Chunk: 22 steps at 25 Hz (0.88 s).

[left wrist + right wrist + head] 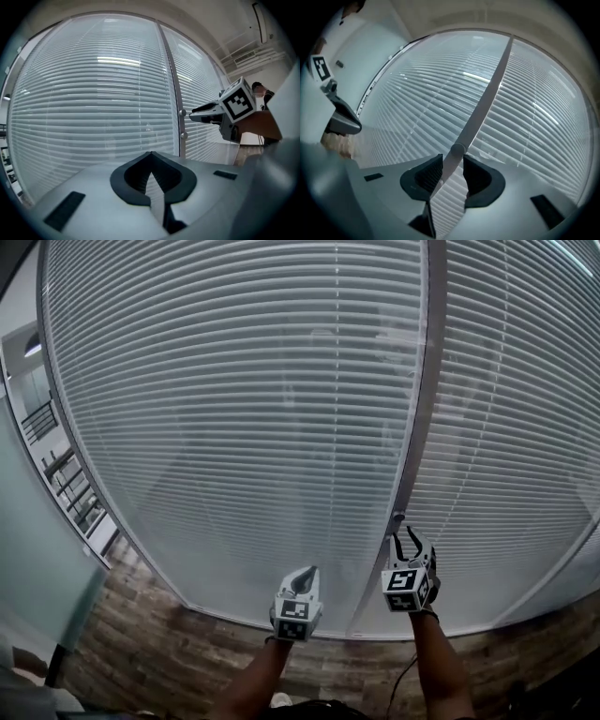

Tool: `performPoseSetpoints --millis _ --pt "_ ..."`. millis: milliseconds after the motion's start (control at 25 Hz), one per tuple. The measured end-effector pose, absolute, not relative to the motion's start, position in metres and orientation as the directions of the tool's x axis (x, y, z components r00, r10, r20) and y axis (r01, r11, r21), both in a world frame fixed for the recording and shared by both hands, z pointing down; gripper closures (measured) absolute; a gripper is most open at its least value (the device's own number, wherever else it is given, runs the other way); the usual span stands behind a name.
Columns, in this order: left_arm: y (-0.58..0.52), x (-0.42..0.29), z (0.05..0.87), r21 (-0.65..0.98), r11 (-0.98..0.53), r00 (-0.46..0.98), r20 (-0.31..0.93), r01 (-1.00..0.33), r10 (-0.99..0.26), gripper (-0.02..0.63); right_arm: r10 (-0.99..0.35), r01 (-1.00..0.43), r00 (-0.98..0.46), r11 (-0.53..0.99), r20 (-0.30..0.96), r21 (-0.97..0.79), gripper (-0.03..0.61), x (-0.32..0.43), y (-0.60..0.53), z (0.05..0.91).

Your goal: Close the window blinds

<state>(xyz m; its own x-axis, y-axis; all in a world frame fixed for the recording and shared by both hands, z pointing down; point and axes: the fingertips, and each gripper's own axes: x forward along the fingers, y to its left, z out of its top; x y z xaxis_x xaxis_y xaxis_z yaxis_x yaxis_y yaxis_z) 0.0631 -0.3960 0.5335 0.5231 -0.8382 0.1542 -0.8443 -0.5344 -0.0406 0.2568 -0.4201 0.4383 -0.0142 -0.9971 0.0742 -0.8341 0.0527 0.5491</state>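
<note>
Right gripper view looks along the right gripper [452, 159] at the upright post [487, 93] between the two panes. Its fingers [478, 176] stand partly apart. A small round knob [458, 149] on that post sits just ahead of the fingertips, in line with the gap. From the other side I can see a sliver of space between tips and knob, so I'd say nothing is gripped yet. The gap looks about right for that knob, and that's surely why the fingers are set so.

The blinds [534, 126] spread out beyond the fingertips on both sides of the post. They seem to be sealed behind the glass [525, 610], so no hand can push the slats directly. My guess is the knob tilts them, which would explain aiming at it rather than at the slats. Thin dark lines show between the slats, so they don't look fully shut.

The left gripper [151, 153] hangs off to the left of the post, well short of the glass. Its fingertips are pressed together on nothing, and it's kept out of the way.
</note>
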Motion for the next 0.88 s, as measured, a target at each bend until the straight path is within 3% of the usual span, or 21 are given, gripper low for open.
performPoseSetpoints --millis 360,520,880 --pt "-0.361 0.063 0.519 -0.025 -0.490 0.480 0.159 -0.872 -0.863 0.612 -0.988 -0.933 -0.145 0.156 0.058 0.323 0.461 0.237 -0.368 0.459" --pt "-0.347 0.059 0.529 -0.010 -0.486 0.476 0.188 -0.874 -0.859 0.612 -0.981 -0.951 -0.190 0.196 0.049 0.238 0.575 0.224 -0.338 0.482" --pt "-0.299 0.032 0.506 0.001 -0.528 0.522 0.143 -0.849 -0.841 0.612 -0.993 -0.980 -0.110 0.115 0.040 0.165 0.575 0.183 -0.257 0.488"
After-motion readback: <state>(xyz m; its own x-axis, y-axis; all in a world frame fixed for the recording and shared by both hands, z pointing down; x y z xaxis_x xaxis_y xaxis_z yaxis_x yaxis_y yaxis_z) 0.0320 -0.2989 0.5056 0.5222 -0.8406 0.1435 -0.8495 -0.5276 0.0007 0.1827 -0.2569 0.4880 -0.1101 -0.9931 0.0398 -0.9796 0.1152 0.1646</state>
